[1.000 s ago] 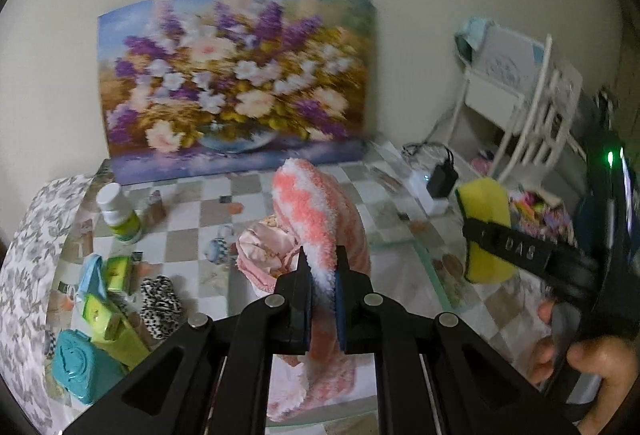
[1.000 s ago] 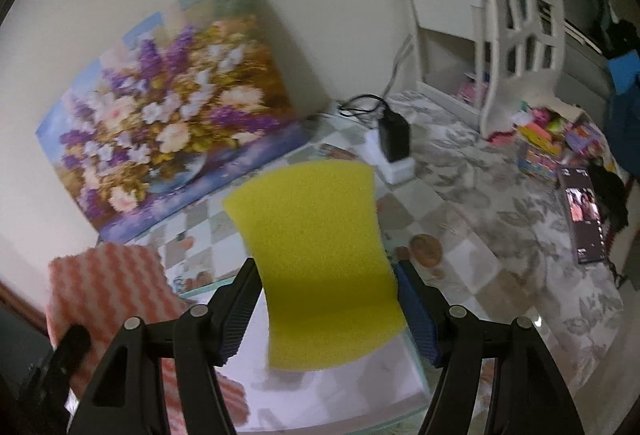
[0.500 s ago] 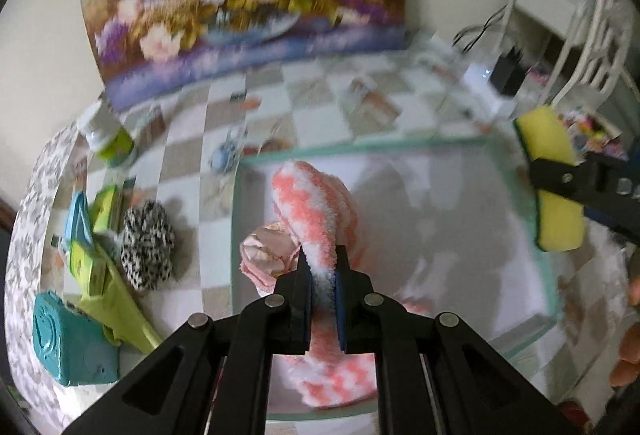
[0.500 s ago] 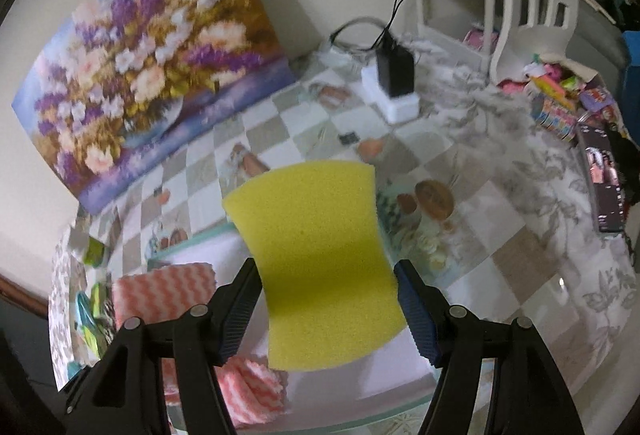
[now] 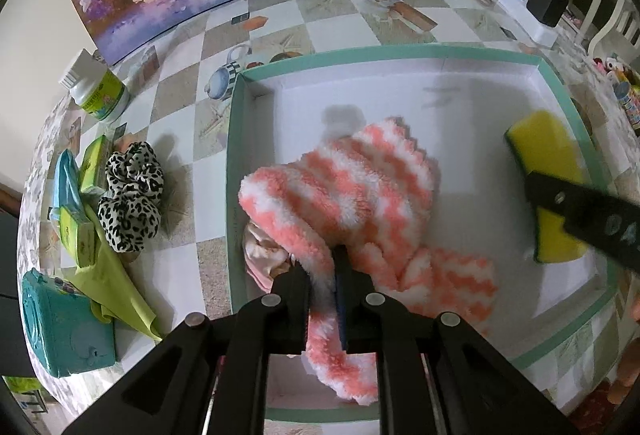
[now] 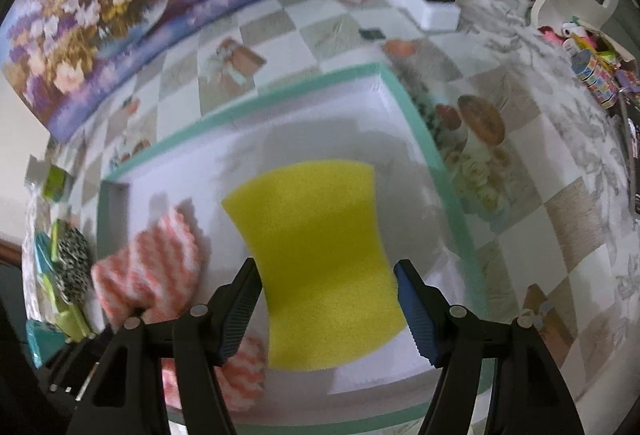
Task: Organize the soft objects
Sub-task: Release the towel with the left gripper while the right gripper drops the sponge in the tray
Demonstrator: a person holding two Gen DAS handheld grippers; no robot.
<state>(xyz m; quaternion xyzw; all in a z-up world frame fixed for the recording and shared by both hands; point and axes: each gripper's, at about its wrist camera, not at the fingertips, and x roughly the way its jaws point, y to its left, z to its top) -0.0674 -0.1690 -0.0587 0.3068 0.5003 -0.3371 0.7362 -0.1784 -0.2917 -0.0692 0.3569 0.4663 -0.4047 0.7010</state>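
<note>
In the left wrist view, the left gripper (image 5: 323, 277) is pinched nearly closed on a fold of the fluffy pink-and-white striped cloth (image 5: 348, 191), which drapes in a loose heap over the white floor of the shallow teal-rimmed cardboard box (image 5: 234, 139). The cloth looks light, limp and plush; it sags wherever it is not held, so a pinch on a thick fold, as here, seems the safest hold. Under it a pale pink satin piece (image 5: 262, 259) peeks out, mostly covered, so what it is I cannot tell. At the box's right side the yellow sponge with a dark green backing (image 5: 544, 155) sits between the right gripper's fingers, one black finger crossing it. Outside the box, on the checked tablecloth to the left, lie a leopard-print fabric scrunchie (image 5: 130, 195), still to be sorted by my reckoning, and a green-labelled white jar (image 5: 100, 91).

In the right wrist view, the right gripper (image 6: 326, 311) stands fairly wide with its pads pressing the sponge's (image 6: 320, 255) two waisted edges, over the box's right half. The sponge looks light and springy, bowing under the squeeze; its edges give the firmest hold. The frame is blurred, its underside is hidden, and whether it touches the floor I cannot tell. The striped cloth (image 6: 152, 271) lies at lower left, partly behind the fingers.
</note>
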